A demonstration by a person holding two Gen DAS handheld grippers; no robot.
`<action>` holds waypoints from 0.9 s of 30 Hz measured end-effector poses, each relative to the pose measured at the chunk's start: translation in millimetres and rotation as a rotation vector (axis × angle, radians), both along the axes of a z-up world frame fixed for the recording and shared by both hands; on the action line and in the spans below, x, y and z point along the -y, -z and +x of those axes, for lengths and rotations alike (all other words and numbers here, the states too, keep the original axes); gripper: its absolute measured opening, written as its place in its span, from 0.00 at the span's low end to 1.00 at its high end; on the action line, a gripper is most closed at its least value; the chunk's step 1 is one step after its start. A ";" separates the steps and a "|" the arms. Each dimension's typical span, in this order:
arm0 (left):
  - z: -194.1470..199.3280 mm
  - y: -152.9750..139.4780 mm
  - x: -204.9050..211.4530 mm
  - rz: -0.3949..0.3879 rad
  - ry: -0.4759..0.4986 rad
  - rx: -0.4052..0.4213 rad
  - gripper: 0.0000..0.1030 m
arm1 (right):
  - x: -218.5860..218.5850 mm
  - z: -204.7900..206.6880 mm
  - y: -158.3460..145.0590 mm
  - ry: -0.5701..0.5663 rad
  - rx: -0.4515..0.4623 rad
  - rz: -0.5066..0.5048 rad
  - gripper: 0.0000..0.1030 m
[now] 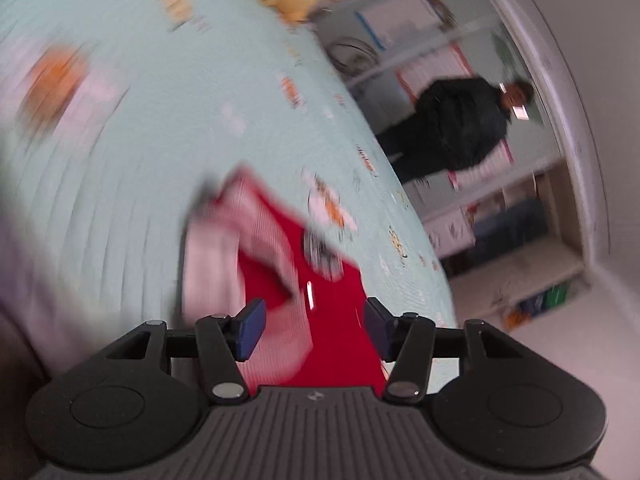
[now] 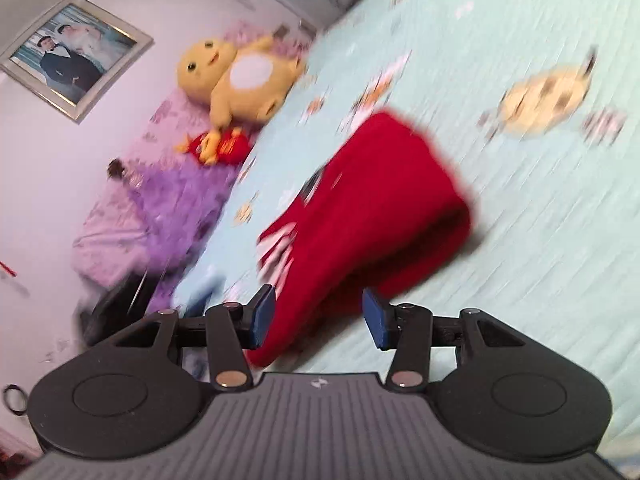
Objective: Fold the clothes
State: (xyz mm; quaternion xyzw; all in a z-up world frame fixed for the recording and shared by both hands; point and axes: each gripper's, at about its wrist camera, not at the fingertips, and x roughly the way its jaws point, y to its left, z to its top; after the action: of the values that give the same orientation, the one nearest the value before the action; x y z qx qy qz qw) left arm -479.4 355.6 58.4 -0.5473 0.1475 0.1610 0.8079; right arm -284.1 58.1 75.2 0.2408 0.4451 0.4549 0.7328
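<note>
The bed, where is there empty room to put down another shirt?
The bed cover is bare to the right of the red garment, out toward the round cat print. Toward the wall it is crowded: the yellow plush toy, a small red toy and purple bedding.

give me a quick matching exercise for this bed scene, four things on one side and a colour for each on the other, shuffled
Things:
1. garment
2. plush toy
3. bedspread
4. fluffy pillow

Colours:
A. purple
B. light blue with cartoon prints
C. red
D. yellow with a white belly

Pairs: 1-C, 2-D, 3-B, 4-A
</note>
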 end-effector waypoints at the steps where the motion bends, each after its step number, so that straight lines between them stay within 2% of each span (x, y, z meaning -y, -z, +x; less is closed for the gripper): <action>1: -6.7 4.6 21.7 -0.035 -0.024 -0.004 0.59 | 10.0 6.0 1.5 0.012 0.014 -0.003 0.48; 4: 9.2 20.5 58.0 -0.079 -0.030 -0.062 0.60 | 26.1 21.0 15.9 0.035 -0.014 0.014 0.48; 9: 40.7 30.7 81.3 0.000 -0.151 -0.114 0.61 | 24.2 27.4 36.3 0.039 -0.083 0.062 0.48; 12: 47.9 39.1 91.2 -0.031 -0.203 -0.140 0.61 | 28.4 24.9 41.5 0.024 -0.097 0.076 0.48; 15: 45.6 42.6 95.3 -0.020 -0.265 -0.120 0.62 | 33.0 25.4 45.7 0.010 -0.104 0.077 0.48; 19: 44.5 44.3 102.3 -0.007 -0.347 -0.101 0.66 | 34.0 37.2 45.9 -0.043 -0.060 0.043 0.49; 22: 49.2 38.1 105.9 0.009 -0.373 -0.100 0.72 | 13.3 59.0 26.6 -0.131 0.073 0.001 0.50; 23: 48.2 37.7 101.7 -0.005 -0.378 -0.091 0.72 | 3.3 67.1 17.4 -0.170 0.133 -0.011 0.52; 25: 46.0 37.2 93.3 -0.033 -0.388 -0.072 0.72 | -26.7 83.3 -4.6 -0.276 0.267 -0.032 0.65; 27: 42.8 38.6 84.7 -0.058 -0.403 -0.053 0.72 | -68.0 100.3 -25.6 -0.410 0.394 -0.060 0.65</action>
State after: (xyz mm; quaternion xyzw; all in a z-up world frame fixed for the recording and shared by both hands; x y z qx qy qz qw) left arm -436.6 271.0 19.8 -0.5845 0.0605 0.3294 0.7391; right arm -183.8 126.1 100.7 0.0308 0.3470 0.6181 0.7046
